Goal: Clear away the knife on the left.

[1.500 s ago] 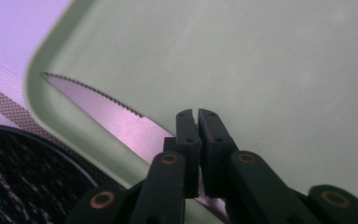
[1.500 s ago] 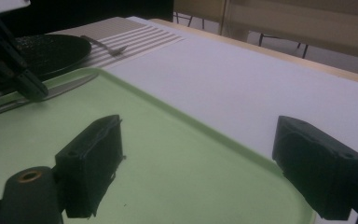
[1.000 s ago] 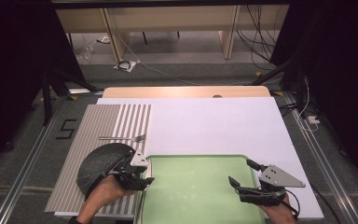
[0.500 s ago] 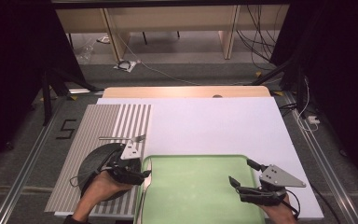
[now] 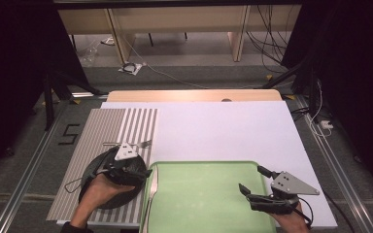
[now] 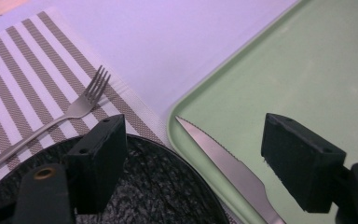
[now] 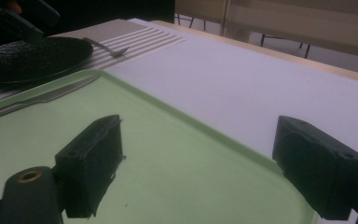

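A steel knife (image 5: pixel 152 190) lies along the left edge of the green tray (image 5: pixel 209 199), its serrated blade (image 6: pixel 214 151) pointing away from me. My left gripper (image 5: pixel 141 171) hovers over the black plate (image 5: pixel 94 191). Its jaws have just been opening and now stand wide (image 6: pixel 200 168). The knife lies on the tray below the gap, and neither pad touches it. A fork (image 6: pixel 77 107) rests on the striped placemat (image 5: pixel 107 126) beyond the plate. Over the tray's right front corner my right gripper (image 5: pixel 252 179) is open (image 7: pixel 205 170) with nothing between its jaws.
The placemat and tray sit on a white board (image 5: pixel 223 131) over a wooden table (image 5: pixel 194 95). Past the table's far edge are floor cables (image 5: pixel 136 68) and wooden furniture legs. Metal rails (image 5: pixel 24 189) run along both sides.
The left gripper's jaws have opened wide, and the hand has drawn back left from the tray's edge to above the plate. The knife stays on the tray. The right gripper has not moved.
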Motion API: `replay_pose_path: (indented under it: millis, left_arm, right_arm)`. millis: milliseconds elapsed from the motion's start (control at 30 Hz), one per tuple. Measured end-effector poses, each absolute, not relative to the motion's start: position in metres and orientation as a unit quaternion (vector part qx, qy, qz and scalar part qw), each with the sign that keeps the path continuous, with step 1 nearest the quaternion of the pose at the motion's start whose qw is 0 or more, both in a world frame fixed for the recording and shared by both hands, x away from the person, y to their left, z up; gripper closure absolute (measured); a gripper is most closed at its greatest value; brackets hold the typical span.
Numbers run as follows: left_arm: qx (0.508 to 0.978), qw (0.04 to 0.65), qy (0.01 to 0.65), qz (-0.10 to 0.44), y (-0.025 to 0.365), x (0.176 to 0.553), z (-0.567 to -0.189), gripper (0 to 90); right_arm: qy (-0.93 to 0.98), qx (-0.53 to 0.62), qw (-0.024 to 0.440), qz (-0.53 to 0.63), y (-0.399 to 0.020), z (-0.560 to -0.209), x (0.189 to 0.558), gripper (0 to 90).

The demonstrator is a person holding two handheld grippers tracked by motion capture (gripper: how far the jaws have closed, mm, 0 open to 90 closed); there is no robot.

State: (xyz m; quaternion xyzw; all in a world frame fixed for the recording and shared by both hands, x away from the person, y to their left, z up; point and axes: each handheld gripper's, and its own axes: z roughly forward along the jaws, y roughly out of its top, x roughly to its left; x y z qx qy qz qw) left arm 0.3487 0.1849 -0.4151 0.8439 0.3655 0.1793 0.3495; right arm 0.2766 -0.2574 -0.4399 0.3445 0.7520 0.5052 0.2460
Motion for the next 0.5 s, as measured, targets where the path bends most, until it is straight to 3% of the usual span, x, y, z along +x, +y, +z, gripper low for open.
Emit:
replay_pose_path:
  millis: [500]
  left_arm:
    - [0.824,0.364,0.386,0.198,0.201,0.355,-0.414,22.0]
  right_arm:
    - [0.751,0.344,0.247,0.507,-0.257,-0.44,0.277,16.8]
